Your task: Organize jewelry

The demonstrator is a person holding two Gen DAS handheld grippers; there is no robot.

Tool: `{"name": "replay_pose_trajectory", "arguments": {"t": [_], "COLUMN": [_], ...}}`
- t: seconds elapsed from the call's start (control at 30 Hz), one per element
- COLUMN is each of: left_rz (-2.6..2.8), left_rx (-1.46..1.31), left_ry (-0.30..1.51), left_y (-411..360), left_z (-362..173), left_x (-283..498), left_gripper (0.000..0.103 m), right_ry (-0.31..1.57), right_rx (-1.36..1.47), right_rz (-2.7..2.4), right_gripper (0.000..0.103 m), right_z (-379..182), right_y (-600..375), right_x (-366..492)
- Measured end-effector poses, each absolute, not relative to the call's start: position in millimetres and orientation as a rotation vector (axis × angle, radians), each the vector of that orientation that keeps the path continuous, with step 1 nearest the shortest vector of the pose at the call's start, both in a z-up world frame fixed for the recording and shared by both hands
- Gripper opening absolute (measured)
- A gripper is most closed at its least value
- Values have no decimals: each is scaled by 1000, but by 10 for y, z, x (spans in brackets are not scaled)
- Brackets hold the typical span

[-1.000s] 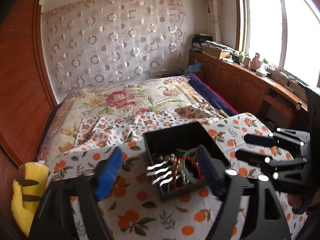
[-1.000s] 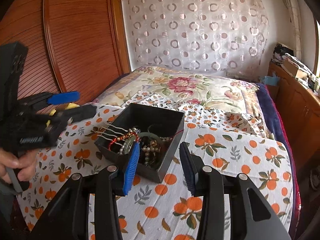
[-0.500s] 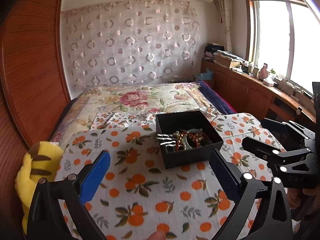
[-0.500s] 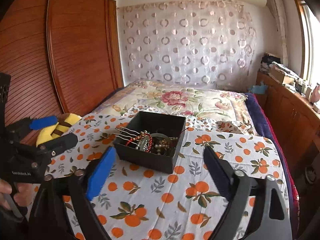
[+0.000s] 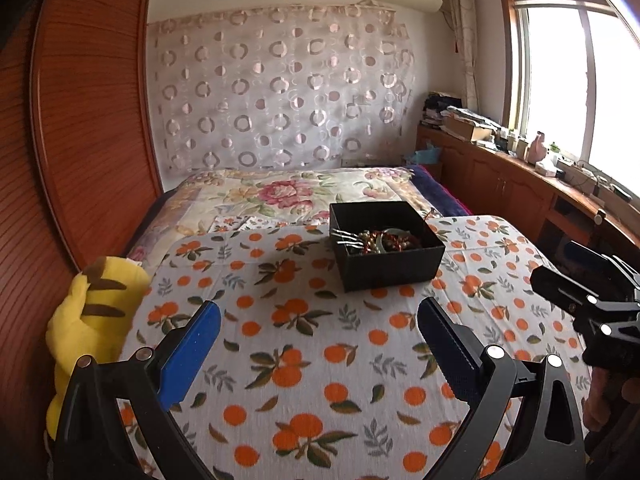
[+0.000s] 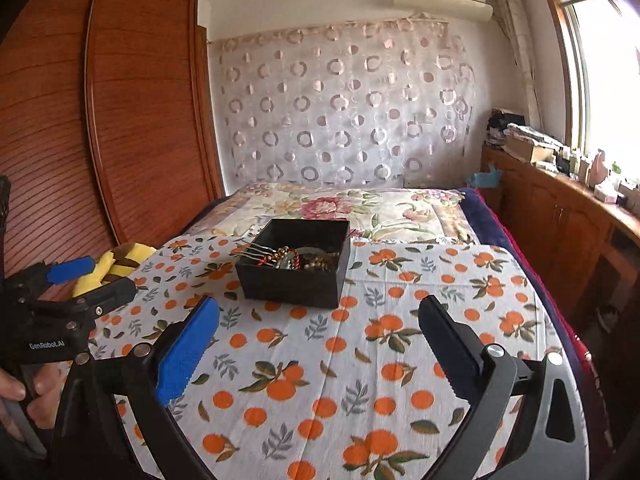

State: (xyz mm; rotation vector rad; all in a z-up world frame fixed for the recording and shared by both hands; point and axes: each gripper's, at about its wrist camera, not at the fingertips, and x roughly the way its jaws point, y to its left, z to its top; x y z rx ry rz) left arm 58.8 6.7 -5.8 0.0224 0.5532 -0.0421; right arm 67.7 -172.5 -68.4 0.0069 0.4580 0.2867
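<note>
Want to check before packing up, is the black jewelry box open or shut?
Open: the black box has no lid on, and beads and a comb show inside.

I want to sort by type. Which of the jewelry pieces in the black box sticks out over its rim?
The silver hair comb: its prongs reach past the left rim of the black box, while the beads stay inside.
</note>
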Motion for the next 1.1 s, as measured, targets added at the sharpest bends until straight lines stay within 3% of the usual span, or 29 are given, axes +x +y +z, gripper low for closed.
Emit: {"name": "replay_pose_trajectory", "arguments": {"t": [1.1], "left_rz": [-45], "left_rx": [38], "left_ry": [543], "left_y": [37], "left_z": [-38], "left_x": [485], "left_gripper": [95], "right_ry": [453], "right_rx": [12], "right_rz": [276], "right_gripper": [100], "right_z": [-721], "right_y": [-1761], "right_x": [611]}}
